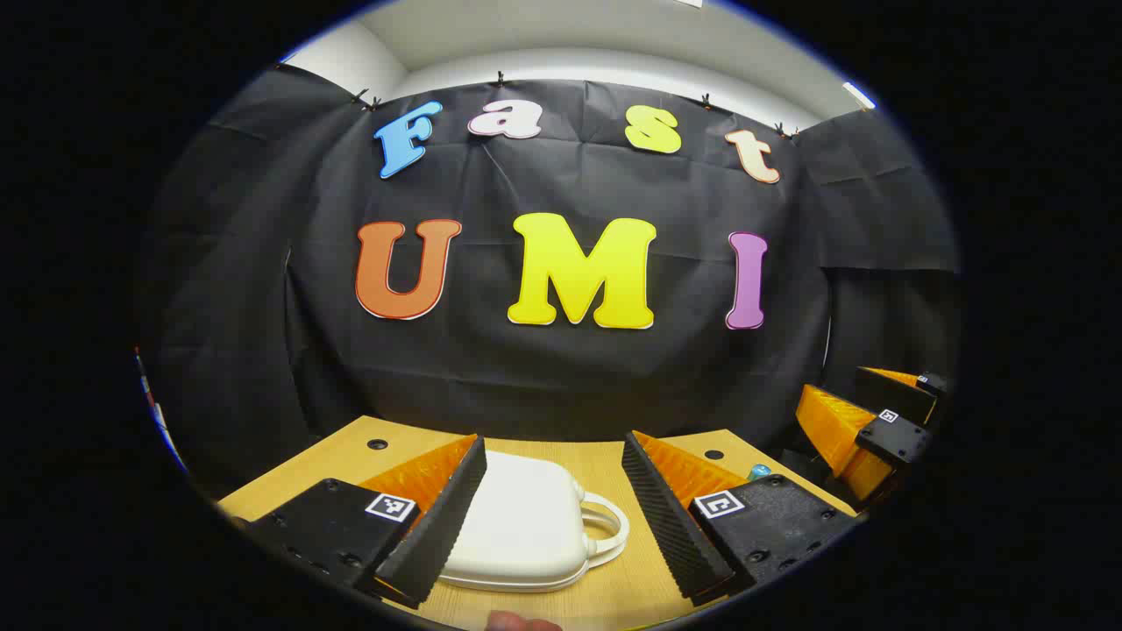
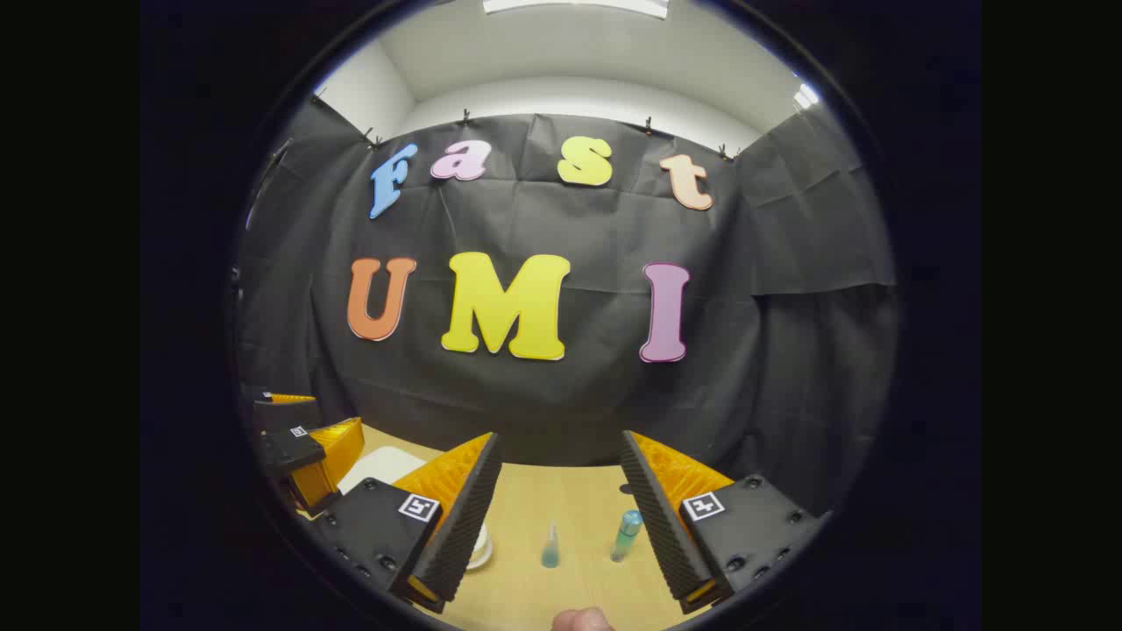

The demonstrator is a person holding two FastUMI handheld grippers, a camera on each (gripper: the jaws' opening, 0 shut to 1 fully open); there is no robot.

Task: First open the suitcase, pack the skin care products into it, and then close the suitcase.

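Note:
A white hard-shell suitcase (image 1: 526, 526) lies shut on the wooden table (image 1: 605, 464), its handle (image 1: 609, 530) pointing right. My left gripper (image 1: 552, 491) hovers above it, open, with nothing between the fingers. In the right gripper view, a corner of the suitcase (image 2: 381, 464) shows at the left. On the table there stand a small pointed teal bottle (image 2: 550, 548), a taller teal bottle (image 2: 627, 533) and a white jar (image 2: 479, 548) half hidden by a finger. My right gripper (image 2: 561, 491) is open above them, holding nothing.
The black cloth wall closes off the table's far edge. The right gripper (image 1: 863, 399) shows off to the right of the suitcase, the left gripper (image 2: 316, 421) at the left of the products. The tabletop has small round holes (image 1: 377, 444) near its back edge.

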